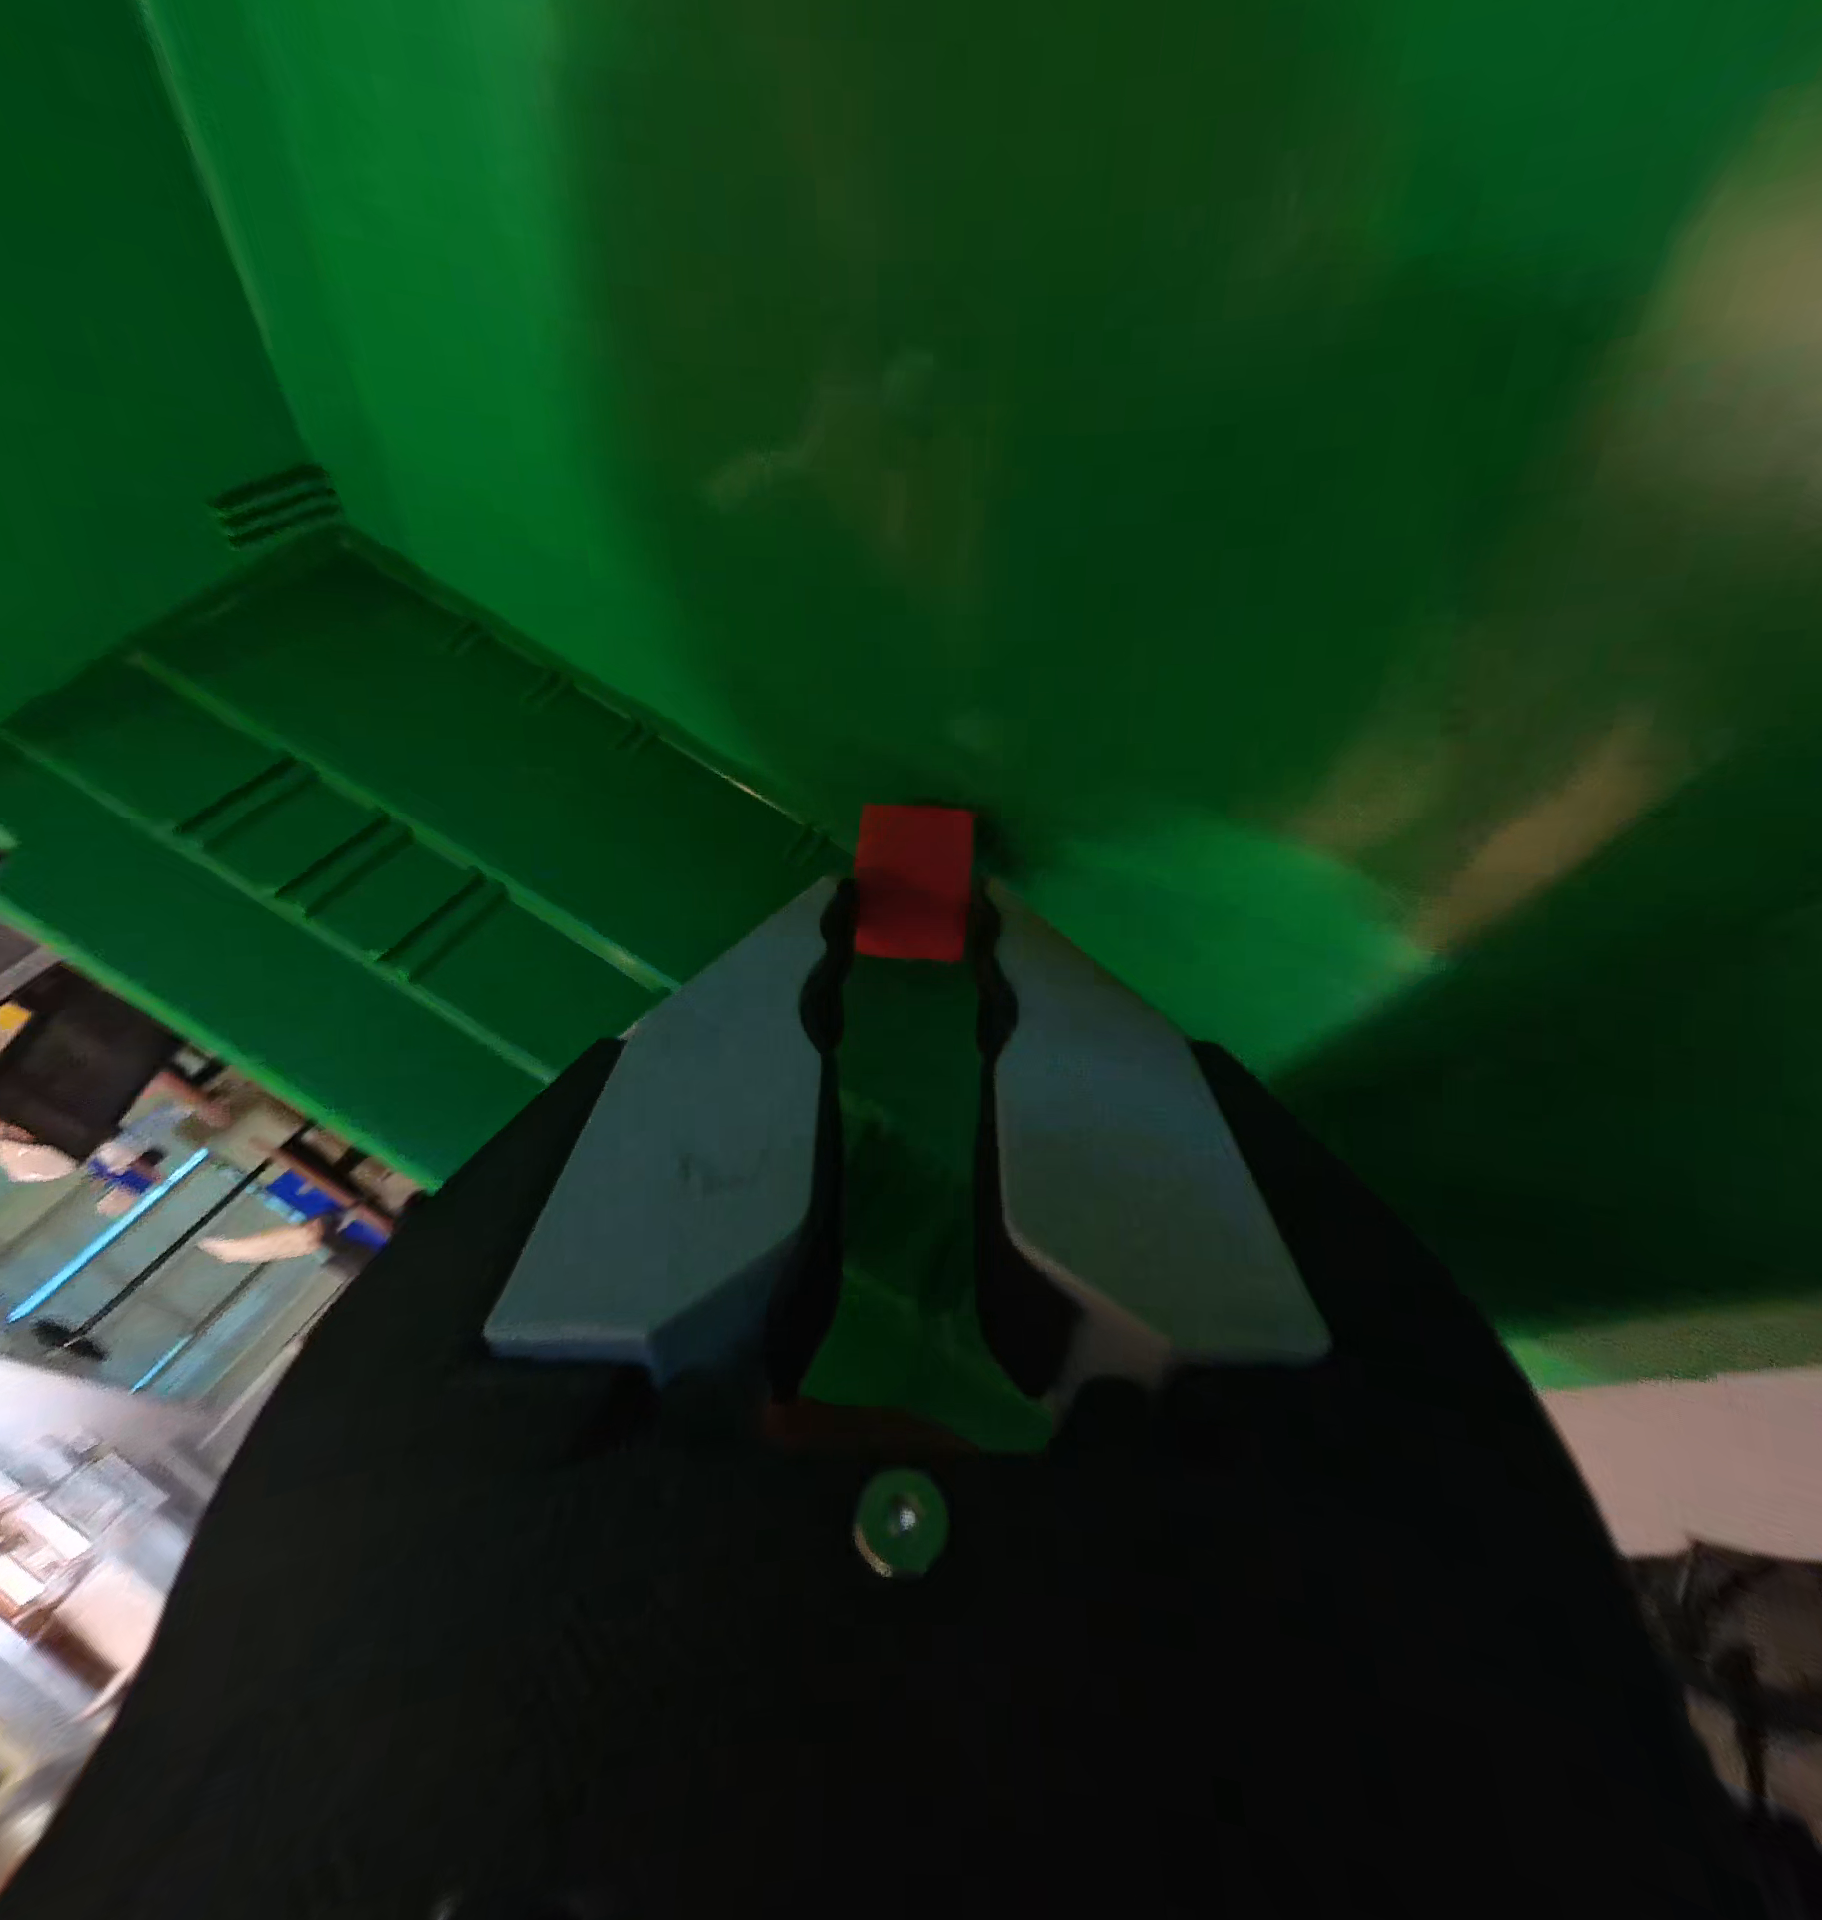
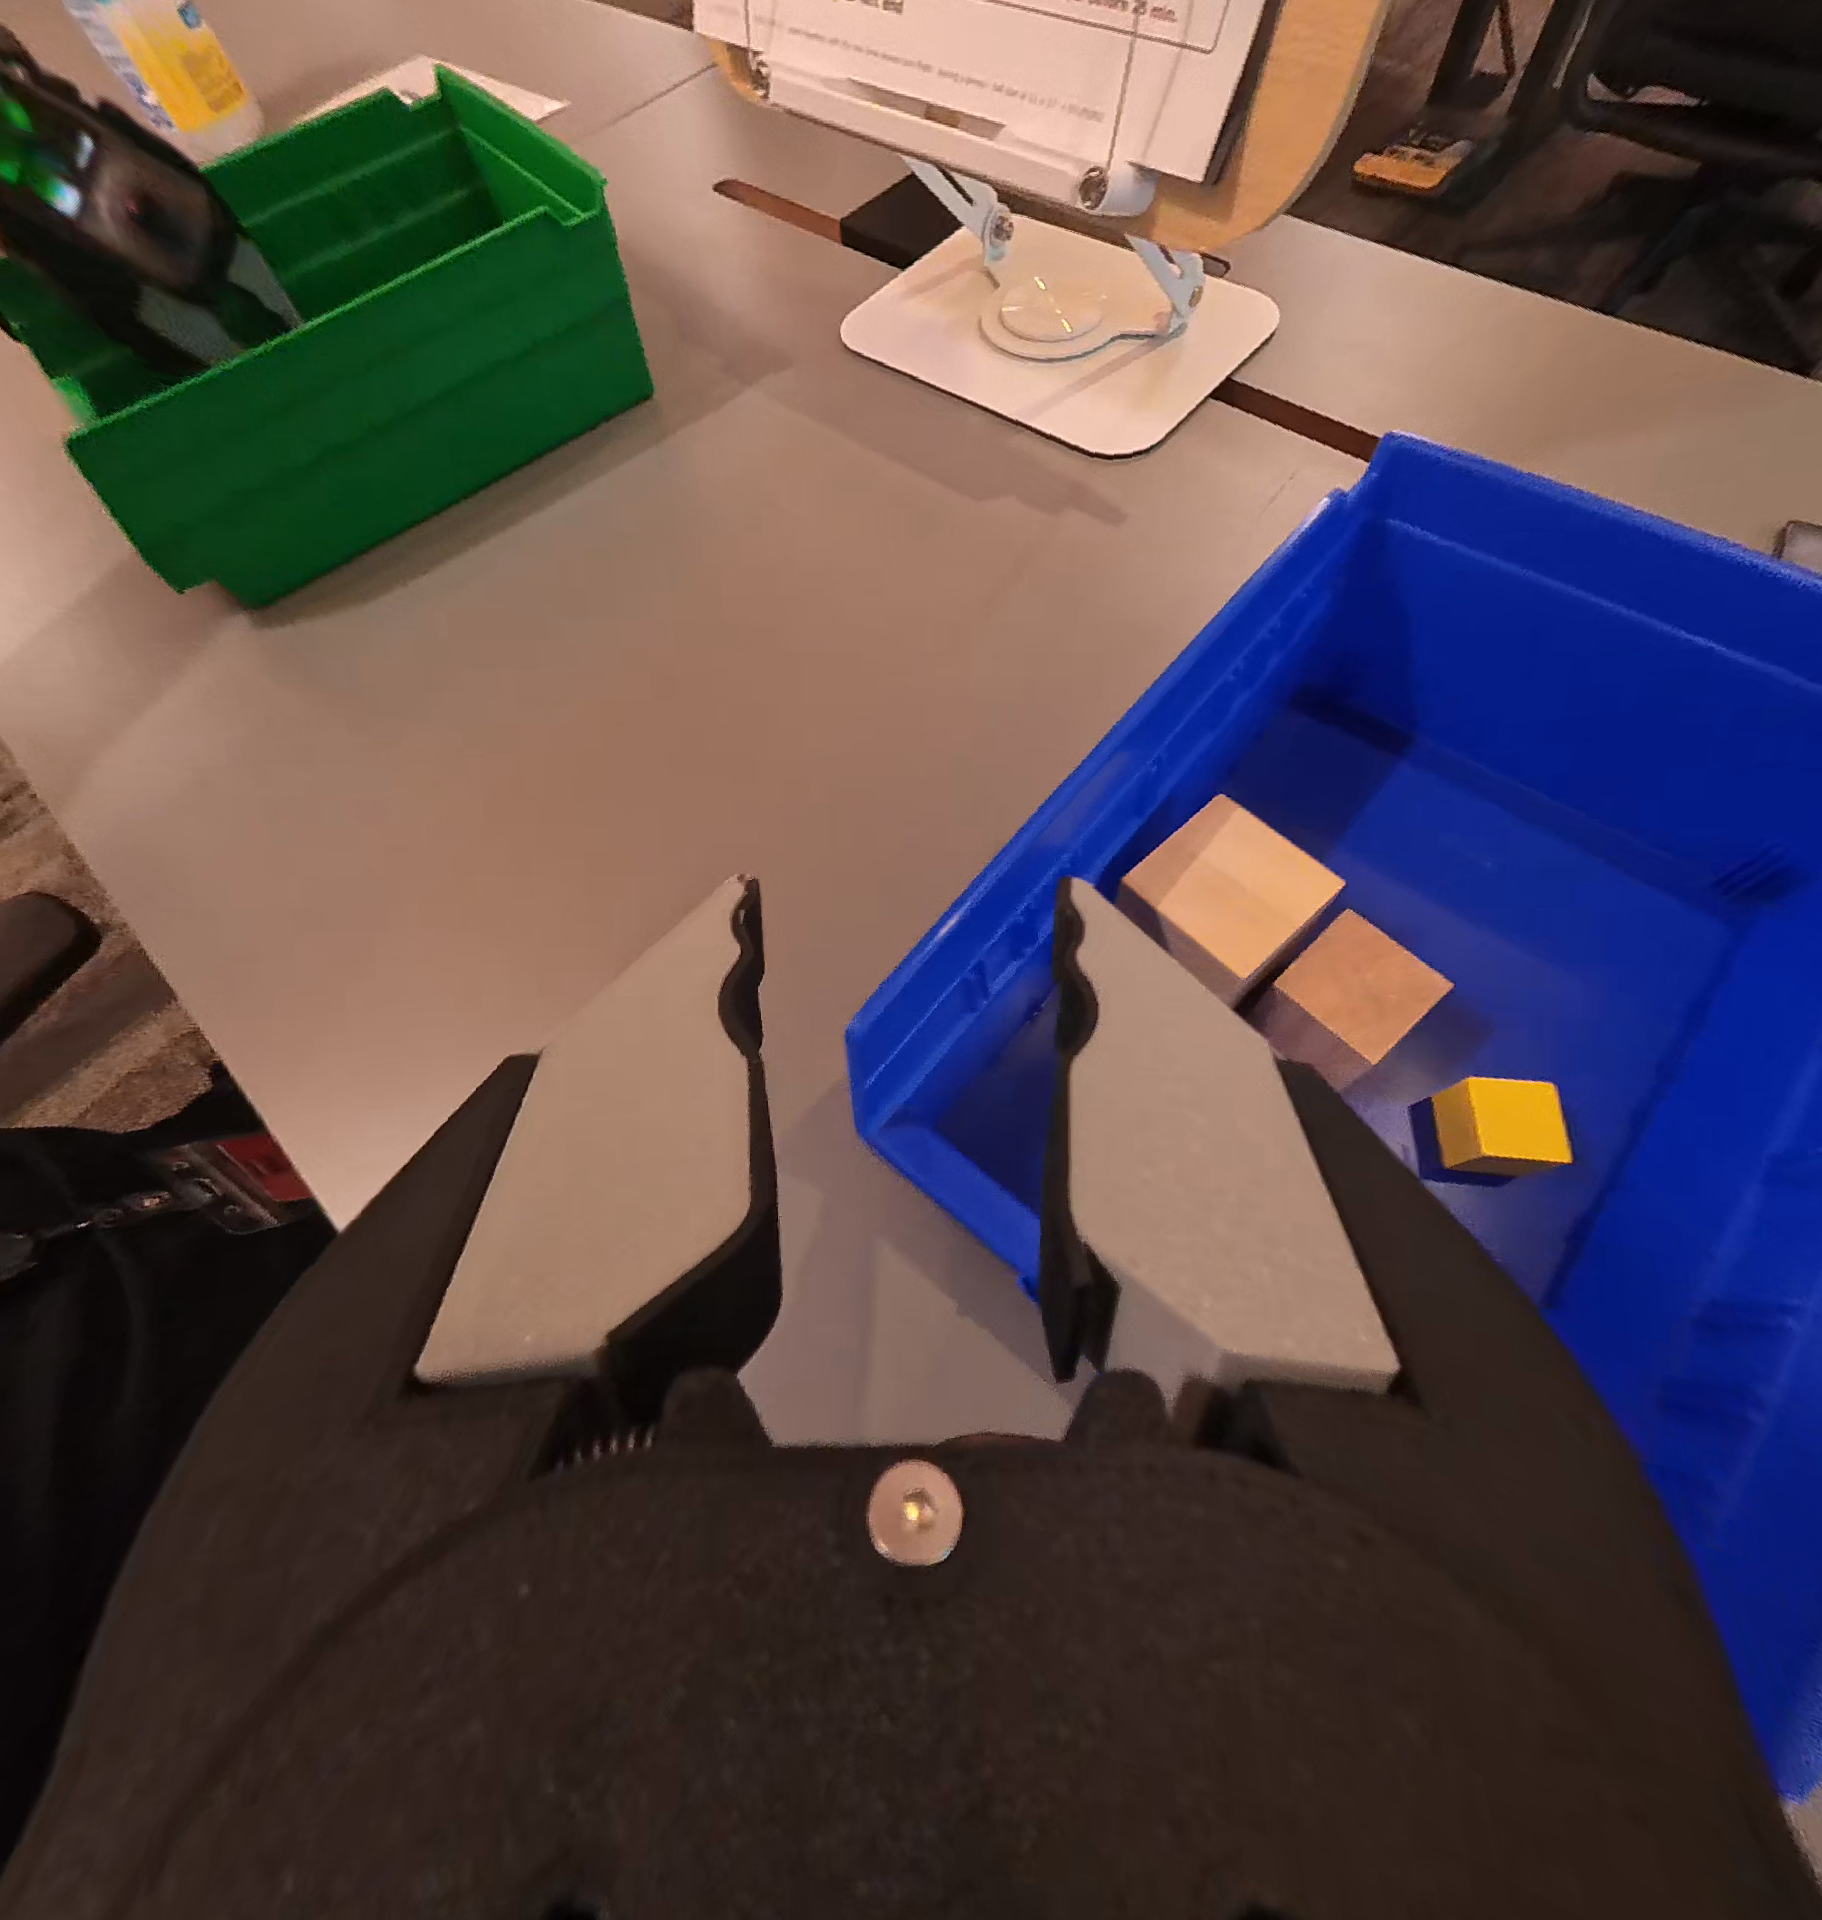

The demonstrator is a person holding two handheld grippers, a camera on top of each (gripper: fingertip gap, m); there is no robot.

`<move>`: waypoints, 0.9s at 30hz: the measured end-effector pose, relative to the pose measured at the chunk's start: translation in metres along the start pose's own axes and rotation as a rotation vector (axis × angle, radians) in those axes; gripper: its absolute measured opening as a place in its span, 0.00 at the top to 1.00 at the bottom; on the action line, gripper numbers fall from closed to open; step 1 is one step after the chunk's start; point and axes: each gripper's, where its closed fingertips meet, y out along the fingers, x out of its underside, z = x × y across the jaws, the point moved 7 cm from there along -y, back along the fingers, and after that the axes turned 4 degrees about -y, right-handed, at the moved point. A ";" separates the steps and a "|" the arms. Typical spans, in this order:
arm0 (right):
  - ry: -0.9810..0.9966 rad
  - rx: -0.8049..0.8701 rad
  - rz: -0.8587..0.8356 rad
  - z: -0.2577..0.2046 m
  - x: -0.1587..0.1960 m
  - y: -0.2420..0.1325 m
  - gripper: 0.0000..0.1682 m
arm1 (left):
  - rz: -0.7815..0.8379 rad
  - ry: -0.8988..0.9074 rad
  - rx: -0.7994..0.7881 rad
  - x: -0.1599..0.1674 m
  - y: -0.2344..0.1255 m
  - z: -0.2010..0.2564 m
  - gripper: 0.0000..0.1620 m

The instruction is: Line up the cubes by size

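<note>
Left wrist view: left gripper point(image 1: 912, 894) gripped a red cube point(image 1: 912, 878) inside the green bin point(image 1: 367, 831).
Right gripper point(image 2: 907, 925) gaped wide beside the blue bin point(image 2: 990, 997).

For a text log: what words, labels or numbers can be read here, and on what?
White printed sheet on the tilted stand: lines of print, mostly blurred; not quoted.
Clear plastic bottle, yellow-and-blue label: blurred, unreadable.
Green plastic bin, blue plastic bin, two wooden cubes, yellow cube, small red cube: no writing seen.
</note>
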 end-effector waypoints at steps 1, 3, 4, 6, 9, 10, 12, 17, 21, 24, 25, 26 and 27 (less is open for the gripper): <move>0.003 -0.015 0.004 -0.002 0.000 0.001 0.68 | 0.057 -0.036 -0.004 0.000 -0.008 -0.003 0.88; 0.016 -0.063 0.016 -0.010 0.001 0.005 0.68 | 0.195 -0.106 -0.030 -0.001 -0.028 -0.011 0.88; 0.024 -0.095 0.025 -0.014 0.000 0.008 0.68 | 0.269 -0.141 -0.055 -0.001 -0.040 -0.016 0.88; 0.041 -0.169 0.046 -0.025 -0.001 0.018 0.68 | 0.423 -0.207 -0.098 -0.002 -0.064 -0.021 0.88; 0.076 -0.276 0.078 -0.042 -0.007 0.037 0.68 | 0.690 -0.256 -0.153 -0.011 -0.104 -0.018 0.88; 0.091 -0.317 0.099 -0.049 -0.012 0.043 0.67 | 0.794 -0.268 -0.156 -0.017 -0.119 -0.014 0.88; 0.119 -0.412 0.160 -0.067 -0.027 0.055 0.67 | 1.016 -0.261 -0.165 -0.034 -0.153 -0.001 0.88; 0.104 -0.586 0.259 -0.125 -0.068 0.093 0.67 | 1.393 -0.140 -0.232 -0.091 -0.228 0.046 0.88; 0.124 -0.701 0.286 -0.165 -0.090 0.120 0.66 | 1.492 -0.015 -0.288 -0.136 -0.255 0.082 0.88; 0.117 -0.711 0.276 -0.176 -0.095 0.135 0.66 | 1.513 0.042 -0.287 -0.158 -0.262 0.098 0.89; 0.121 -0.716 0.274 -0.178 -0.094 0.137 0.66 | 1.509 0.052 -0.288 -0.162 -0.262 0.100 0.89; 0.130 -0.724 0.271 -0.178 -0.093 0.140 0.67 | 1.502 0.057 -0.295 -0.166 -0.261 0.101 0.89; 0.142 -0.739 0.267 -0.178 -0.092 0.141 0.67 | 1.497 0.060 -0.298 -0.168 -0.260 0.102 0.88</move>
